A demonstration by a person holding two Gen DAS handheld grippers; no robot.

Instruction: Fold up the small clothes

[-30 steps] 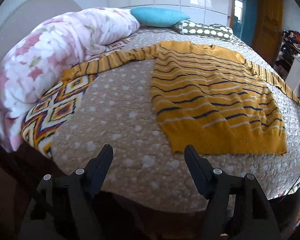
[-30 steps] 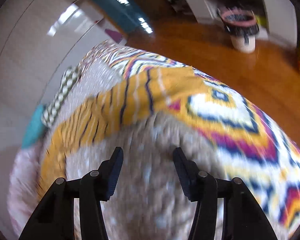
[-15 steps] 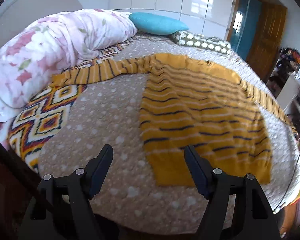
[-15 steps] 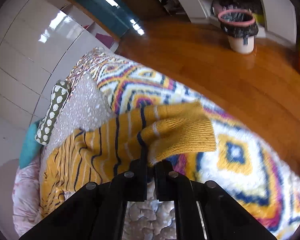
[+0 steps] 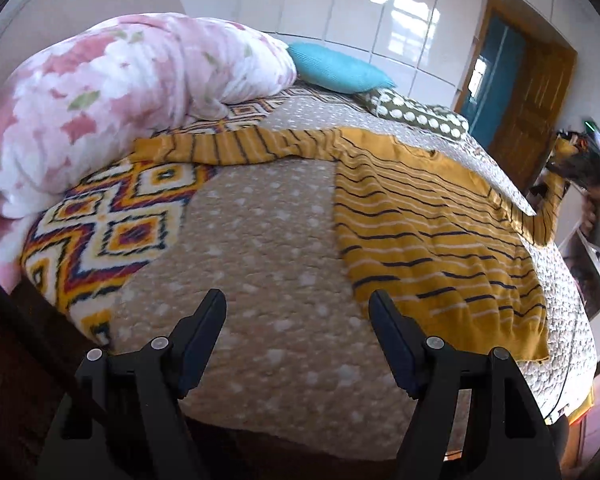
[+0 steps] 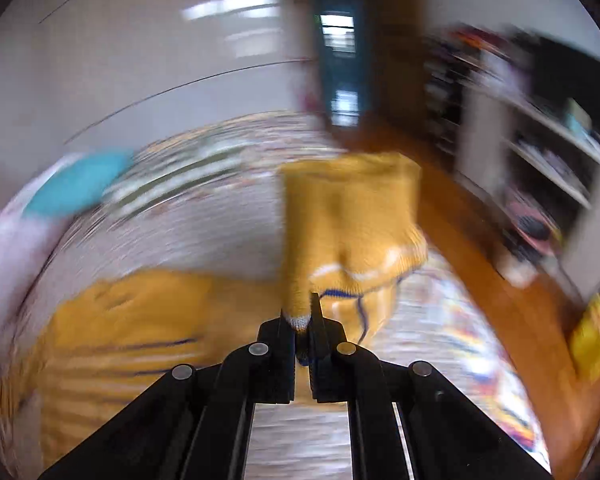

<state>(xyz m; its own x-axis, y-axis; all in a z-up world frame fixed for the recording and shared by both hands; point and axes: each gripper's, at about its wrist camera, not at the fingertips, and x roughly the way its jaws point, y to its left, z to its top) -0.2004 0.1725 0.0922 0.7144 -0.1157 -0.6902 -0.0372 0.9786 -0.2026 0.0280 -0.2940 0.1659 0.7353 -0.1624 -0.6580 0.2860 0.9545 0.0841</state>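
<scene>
Right hand-held gripper (image 6: 303, 322) pinching sleeve cuff (image 6: 348, 216) of yellow striped sweater (image 5: 428, 216), lifting it at frame right. Sweater body lying flat on bed (image 5: 260, 248), centre-right. Left hand-held gripper (image 5: 296, 312) hovering empty, jaws apart, lower centre. Advice: carry cuff across chest, keeping fabric taut, laying sleeve flat.

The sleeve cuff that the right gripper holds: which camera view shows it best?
The right wrist view: the sleeve cuff stands just beyond the right gripper, shut on it, though blurred. The left wrist view shows it small at the far edge, lifted off the bed.
</scene>
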